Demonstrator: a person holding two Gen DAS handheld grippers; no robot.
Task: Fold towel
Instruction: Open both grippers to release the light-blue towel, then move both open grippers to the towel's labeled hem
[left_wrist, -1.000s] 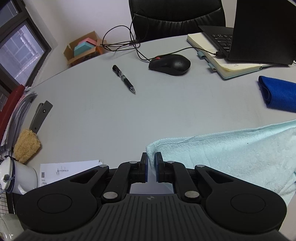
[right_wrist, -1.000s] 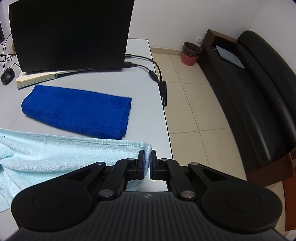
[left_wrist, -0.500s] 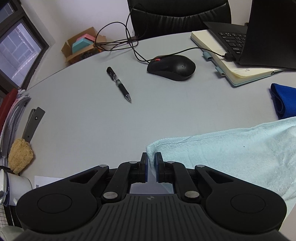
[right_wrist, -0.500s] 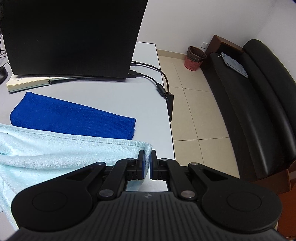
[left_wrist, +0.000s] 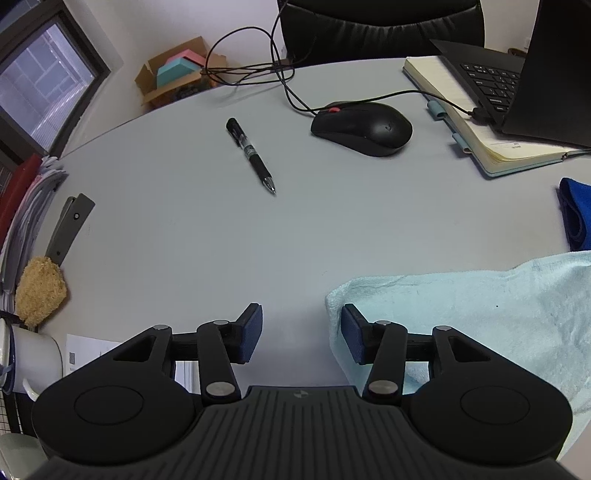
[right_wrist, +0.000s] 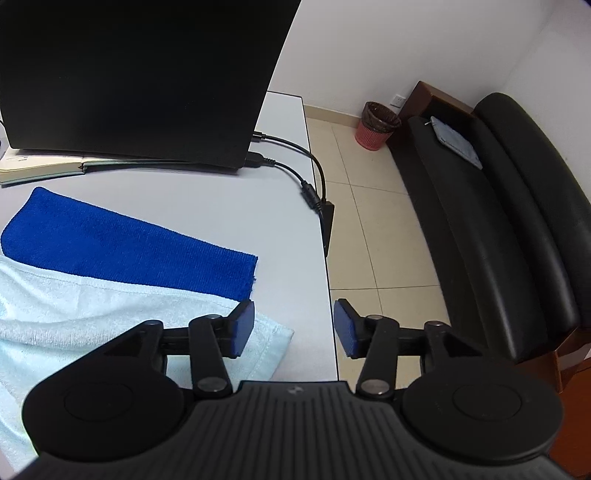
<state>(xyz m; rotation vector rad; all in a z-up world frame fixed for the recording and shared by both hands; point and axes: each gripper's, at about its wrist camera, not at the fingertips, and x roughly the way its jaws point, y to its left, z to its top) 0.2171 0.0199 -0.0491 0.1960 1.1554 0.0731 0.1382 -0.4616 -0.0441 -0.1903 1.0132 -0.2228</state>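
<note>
Lying flat on the pale grey tabletop (left_wrist: 207, 236), the light aqua terry towel (left_wrist: 480, 317) has one corner just beside each gripper. Both sets of jaws have just been opening, and nothing is pinched between either pair now.

On the left gripper (left_wrist: 301, 332), the jaws stand moderately wide with bare table showing between the blue pads. The towel's corner sits against the inner face of the right-hand finger and runs on under and past it to the right. Ahead of the jaws, a black ballpoint pen (left_wrist: 251, 155) lies at a slant, and further ahead to the right rests a black corded computer mouse (left_wrist: 364, 127). Beyond that, an open cream-paged notebook (left_wrist: 480, 144) lies under the front of a black laptop (left_wrist: 535, 74). Off to the left of the jaws are a tan fibrous scrubbing brush with a grey handle (left_wrist: 42, 284) and a stack of papers (left_wrist: 26, 199).

On the right gripper (right_wrist: 293, 328), the jaws also stand apart. The towel's hemmed corner lies under the left-hand finger and reaches partway into the gap; the right-hand finger hangs past the table's edge, over tiled floor. Just ahead of the left finger, a folded royal-blue cloth (right_wrist: 122, 247) touches the towel's far edge. Behind it looms the laptop's dark lid, with black cables (right_wrist: 295, 166) trailing off the table edge. To the right stands a black leather sofa (right_wrist: 517, 206).
</note>
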